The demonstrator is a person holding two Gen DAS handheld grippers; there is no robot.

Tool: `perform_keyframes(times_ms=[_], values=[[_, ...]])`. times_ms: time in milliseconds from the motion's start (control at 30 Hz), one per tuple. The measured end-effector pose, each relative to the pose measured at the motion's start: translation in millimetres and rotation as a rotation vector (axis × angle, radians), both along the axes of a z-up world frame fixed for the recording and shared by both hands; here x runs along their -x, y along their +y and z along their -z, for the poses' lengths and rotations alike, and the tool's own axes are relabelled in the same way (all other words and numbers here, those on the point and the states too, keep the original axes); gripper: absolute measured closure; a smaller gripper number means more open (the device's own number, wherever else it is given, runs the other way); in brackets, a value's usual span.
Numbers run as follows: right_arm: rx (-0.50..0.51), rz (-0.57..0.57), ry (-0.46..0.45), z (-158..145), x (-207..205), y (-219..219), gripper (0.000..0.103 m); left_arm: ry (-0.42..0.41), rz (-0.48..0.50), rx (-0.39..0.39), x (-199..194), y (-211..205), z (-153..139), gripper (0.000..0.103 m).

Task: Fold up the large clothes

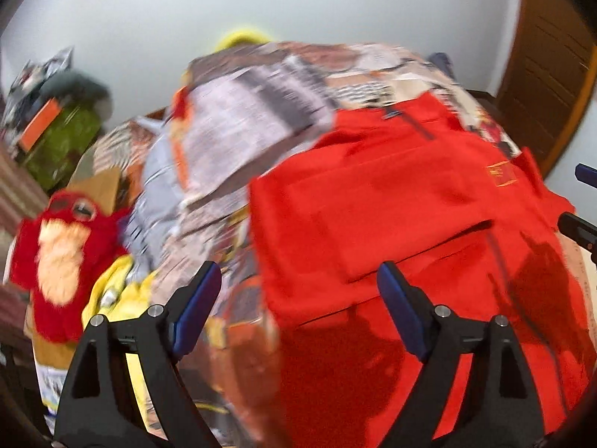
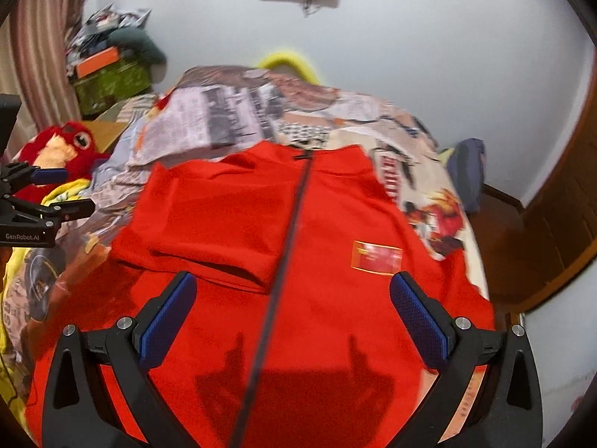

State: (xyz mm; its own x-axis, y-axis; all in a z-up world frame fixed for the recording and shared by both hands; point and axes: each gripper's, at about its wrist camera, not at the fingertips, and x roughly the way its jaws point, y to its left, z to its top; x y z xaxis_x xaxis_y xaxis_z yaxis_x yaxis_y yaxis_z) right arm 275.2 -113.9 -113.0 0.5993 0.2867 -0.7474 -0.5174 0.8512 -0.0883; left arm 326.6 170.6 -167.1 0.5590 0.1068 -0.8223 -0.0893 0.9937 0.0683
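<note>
On bed (image 2: 429,171): red jacket (image 2: 298,242) lay flat, one sleeve folded across front | left gripper (image 1: 298,291): jaws wide, nothing held | right gripper (image 2: 294,298): jaws wide, nothing held, above jacket

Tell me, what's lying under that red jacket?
The red jacket lies spread on a bed cover printed like newspaper pages, which shows around its top and sides. Whatever is beneath the jacket's middle is covered and can't be seen.
</note>
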Motion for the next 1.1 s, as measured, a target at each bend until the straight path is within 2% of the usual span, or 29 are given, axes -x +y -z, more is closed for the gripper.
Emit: perform_keyframes(times_ms=[233,467,567,633,700,767,800,900,1033,1100], values=[[0.109,-0.138,0.040,37,-9,79,0.001,0.082,-0.062,0.020,13,49,49,0.018],[0.240,-0.260,0.115,93,-20,146,0.003,0.152,-0.040,0.061,12,59,97,0.018],[0.289,-0.307,0.130,109,-22,163,0.008,0.169,-0.026,0.068,9,56,110,0.018],[0.323,-0.335,0.149,120,-23,172,0.018,0.178,-0.012,0.061,6,53,117,0.018],[0.351,-0.338,0.131,127,-24,178,0.022,0.187,-0.006,0.063,2,50,122,0.018],[0.365,-0.365,0.106,129,-23,180,0.041,0.196,-0.006,0.077,-1,48,127,0.018],[0.367,-0.384,0.113,130,-22,182,0.061,0.203,-0.005,0.083,-2,47,129,0.018],[0.350,-0.386,0.093,124,-21,178,0.088,0.222,0.011,0.085,-4,38,136,0.018],[0.263,-0.336,0.058,103,-24,162,0.091,0.238,0.015,0.093,-5,32,142,0.017],[0.203,-0.282,0.023,82,-32,146,0.092,0.239,-0.007,0.089,-7,32,144,0.013]])
